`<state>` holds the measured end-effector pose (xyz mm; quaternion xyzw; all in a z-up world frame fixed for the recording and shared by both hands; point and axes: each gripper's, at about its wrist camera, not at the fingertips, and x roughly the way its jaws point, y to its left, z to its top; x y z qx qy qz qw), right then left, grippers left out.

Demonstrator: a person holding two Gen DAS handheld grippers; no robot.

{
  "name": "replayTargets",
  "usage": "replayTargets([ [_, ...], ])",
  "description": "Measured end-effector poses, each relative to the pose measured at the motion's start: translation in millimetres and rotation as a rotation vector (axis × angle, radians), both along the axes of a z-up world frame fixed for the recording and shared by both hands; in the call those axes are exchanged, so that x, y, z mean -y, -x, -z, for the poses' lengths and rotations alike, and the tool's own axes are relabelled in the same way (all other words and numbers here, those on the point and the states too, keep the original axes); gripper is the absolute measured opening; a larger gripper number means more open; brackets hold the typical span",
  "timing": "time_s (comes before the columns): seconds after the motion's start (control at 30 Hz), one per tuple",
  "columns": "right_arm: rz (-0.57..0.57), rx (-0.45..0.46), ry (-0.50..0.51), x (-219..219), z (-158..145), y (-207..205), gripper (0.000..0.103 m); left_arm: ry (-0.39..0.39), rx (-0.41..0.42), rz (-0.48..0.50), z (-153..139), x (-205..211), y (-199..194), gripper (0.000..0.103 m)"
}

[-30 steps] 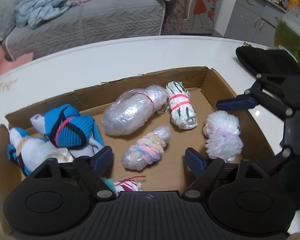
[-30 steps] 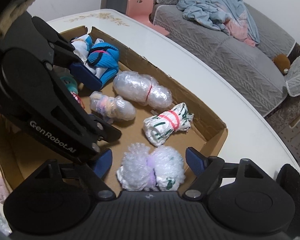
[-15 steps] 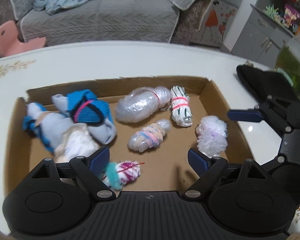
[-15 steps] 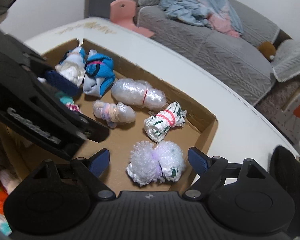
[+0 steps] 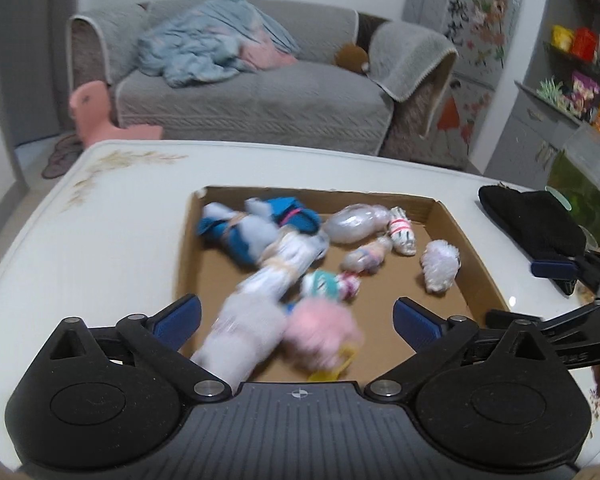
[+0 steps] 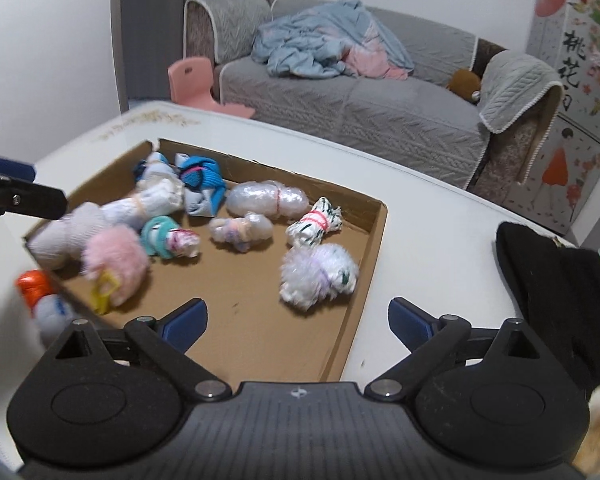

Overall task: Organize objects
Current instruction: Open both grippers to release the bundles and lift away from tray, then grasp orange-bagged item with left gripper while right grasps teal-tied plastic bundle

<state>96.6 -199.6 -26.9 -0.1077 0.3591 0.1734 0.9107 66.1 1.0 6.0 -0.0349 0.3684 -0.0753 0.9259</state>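
A shallow cardboard tray (image 5: 478, 240) (image 6: 364, 288) on the white table holds several rolled sock bundles: a blue one (image 5: 296, 218) (image 6: 202, 178), a clear-wrapped one (image 5: 354, 224) (image 6: 266, 198), a green-striped one (image 5: 402, 236) (image 6: 314, 226), a fluffy white one (image 5: 440, 264) (image 6: 320, 272) and a pink fluffy one (image 5: 322, 332) (image 6: 114, 256). My left gripper (image 5: 296, 318) is open and empty above the tray's near edge. My right gripper (image 6: 298, 320) is open and empty over the tray's near right corner.
A black cloth (image 5: 534, 218) (image 6: 556, 292) lies on the table right of the tray. An orange-and-white bundle (image 6: 44, 296) sits outside the tray's left edge. A grey sofa (image 5: 256, 96) stands beyond the table. Shelves (image 5: 576, 80) are at the right.
Both grippers have pulled back and up from the tray, staying open. More of the table and room shows, and the pink fluffy bundle has come into view.
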Motion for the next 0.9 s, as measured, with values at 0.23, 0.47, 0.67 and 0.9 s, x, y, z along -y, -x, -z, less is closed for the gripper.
replayTargets([
  [0.23, -0.017, 0.075, -0.106, 6, 1, 64, 0.100, -0.024, 0.024, -0.082, 33, -22, 63, 0.102],
  [0.47, -0.170, 0.235, -0.072, -21, 31, 124, 0.102, -0.014, 0.048, -0.133, 67, -32, 97, 0.102],
  [0.67, -0.225, 0.327, 0.034, -42, 54, 133, 0.101, -0.049, 0.092, -0.146, 84, -37, 105, 0.102],
  [0.9, -0.262, 0.287, 0.104, -58, 78, 116, 0.083, -0.099, 0.103, -0.139, 93, -37, 90, 0.102],
])
